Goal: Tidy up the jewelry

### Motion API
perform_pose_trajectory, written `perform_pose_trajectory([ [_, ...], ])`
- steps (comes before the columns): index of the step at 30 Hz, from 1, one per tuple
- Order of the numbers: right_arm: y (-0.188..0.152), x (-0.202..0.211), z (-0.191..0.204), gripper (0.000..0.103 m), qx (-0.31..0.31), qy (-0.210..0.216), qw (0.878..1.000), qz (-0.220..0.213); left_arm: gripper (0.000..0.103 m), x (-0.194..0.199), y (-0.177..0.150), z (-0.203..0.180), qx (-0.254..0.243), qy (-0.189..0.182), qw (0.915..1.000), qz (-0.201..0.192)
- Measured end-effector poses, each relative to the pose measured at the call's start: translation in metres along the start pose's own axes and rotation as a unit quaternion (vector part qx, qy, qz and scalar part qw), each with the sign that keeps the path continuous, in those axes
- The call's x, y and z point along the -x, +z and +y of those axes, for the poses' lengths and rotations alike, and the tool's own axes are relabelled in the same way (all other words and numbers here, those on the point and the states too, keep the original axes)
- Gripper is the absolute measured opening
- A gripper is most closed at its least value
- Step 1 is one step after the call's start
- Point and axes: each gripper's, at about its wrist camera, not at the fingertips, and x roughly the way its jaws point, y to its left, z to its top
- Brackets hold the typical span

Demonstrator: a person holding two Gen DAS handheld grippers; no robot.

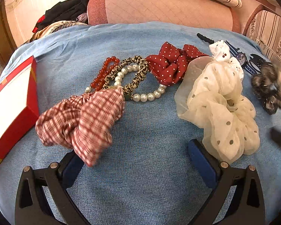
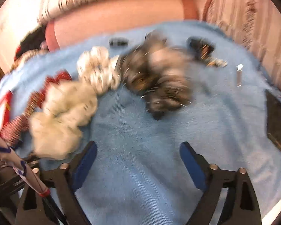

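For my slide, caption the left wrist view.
Open left claw hovers over a blue cloth strewn with scrunchies, a pearl bracelet and a red box.

A soft blue cloth [image 1: 140,123] covers the table. The left gripper [image 1: 138,161] has two black arms with blue pads, spread wide apart, with nothing between them. A red and white checked scrunchie [image 1: 80,120] lies over its left pad. A big cream see-through scrunchie with dots [image 1: 221,108] lies just beside the right pad. Farther back lie red round beads [image 1: 105,73], a white pearl bracelet [image 1: 140,91], a leopard-print hair tie [image 1: 131,71] and a dark red scrunchie with white dots [image 1: 172,63]. A red and white box [image 1: 11,108] sits at the left. A blurry dark brown scrunchie [image 1: 269,88] is at the right.
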Motion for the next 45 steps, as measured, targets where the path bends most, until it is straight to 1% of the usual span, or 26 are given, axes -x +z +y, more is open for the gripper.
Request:
perform_pose_trajectory([
  [1,-0.003,0.022,-0.002,0.090,-0.006,0.006,0.999,-0.045,0.103,0.000,0.000,0.000,0.000,0.000,1.0000,0.000],
  [2,-0.005,0.046,-0.004,0.091,-0.008,0.010,0.995,-0.099,0.103,-0.001,0.001,0.000,0.000,0.000,1.0000,0.000],
  [3,-0.008,0.068,-0.002,0.096,0.000,0.009,0.989,-0.147,0.103,-0.001,0.001,0.000,0.000,0.000,1.0000,0.000],
  [4,-0.010,0.084,0.001,0.099,0.013,-0.001,0.983,-0.181,0.103,-0.001,0.001,0.000,0.000,0.000,1.0000,0.000],
  [5,-0.006,0.093,0.001,0.099,0.020,-0.009,0.979,-0.201,0.103,-0.001,0.000,0.000,0.000,-0.001,1.0000,0.000],
  [6,-0.006,0.101,0.001,0.099,0.023,-0.008,0.976,-0.214,0.103,0.000,0.002,0.000,0.000,-0.001,1.0000,0.001],
  [7,-0.006,0.105,-0.002,0.099,0.020,0.006,0.976,-0.216,0.103,0.000,0.002,0.000,0.000,0.000,1.0000,0.000],
  [9,-0.007,0.104,-0.006,0.099,0.014,0.027,0.980,-0.198,0.103,-0.001,0.000,0.001,0.000,0.001,1.0000,-0.002],
  [12,-0.011,0.102,-0.004,0.099,0.028,0.033,0.982,-0.181,0.103,0.000,-0.001,-0.002,0.005,0.012,0.9999,0.001],
  [14,-0.011,0.098,-0.002,0.099,0.036,0.023,0.984,-0.173,0.103,0.003,0.000,-0.001,0.000,0.006,0.9999,0.008],
  [16,-0.017,0.102,-0.002,0.099,0.032,0.038,0.984,-0.169,0.103,0.012,-0.005,0.000,0.005,0.006,1.0000,0.001],
  [17,-0.017,0.103,-0.002,0.099,0.029,0.042,0.985,-0.166,0.103,0.021,-0.010,0.000,0.008,0.012,0.9998,-0.013],
  [20,-0.018,0.107,-0.002,0.099,0.026,0.046,0.984,-0.169,0.103,0.059,-0.027,0.004,0.016,0.012,0.9979,-0.062],
  [21,-0.017,0.108,-0.001,0.099,0.026,0.048,0.984,-0.168,0.103,0.071,-0.029,0.004,0.014,0.015,0.9971,-0.073],
  [25,-0.019,0.114,0.001,0.099,0.016,0.056,0.985,-0.161,0.103,0.130,-0.040,0.008,0.002,0.020,0.9902,-0.138],
  [28,-0.023,0.119,0.005,0.099,0.012,0.058,0.985,-0.160,0.103,0.156,-0.046,0.011,0.009,0.020,0.9876,-0.155],
  [31,-0.027,0.127,0.007,0.099,0.011,0.056,0.985,-0.166,0.103,0.170,-0.054,0.017,0.013,0.025,0.9861,-0.164],
  [34,-0.030,0.130,0.012,0.099,0.017,0.050,0.985,-0.167,0.103,0.175,-0.059,0.022,0.017,0.024,0.9859,-0.165],
  [41,-0.036,0.128,0.025,0.099,0.038,0.039,0.985,-0.164,0.103,0.179,-0.063,0.038,0.041,0.021,0.9853,-0.164],
  [45,-0.037,0.121,0.033,0.099,0.053,0.031,0.986,-0.157,0.103,0.176,-0.063,0.042,0.045,0.019,0.9860,-0.159],
])
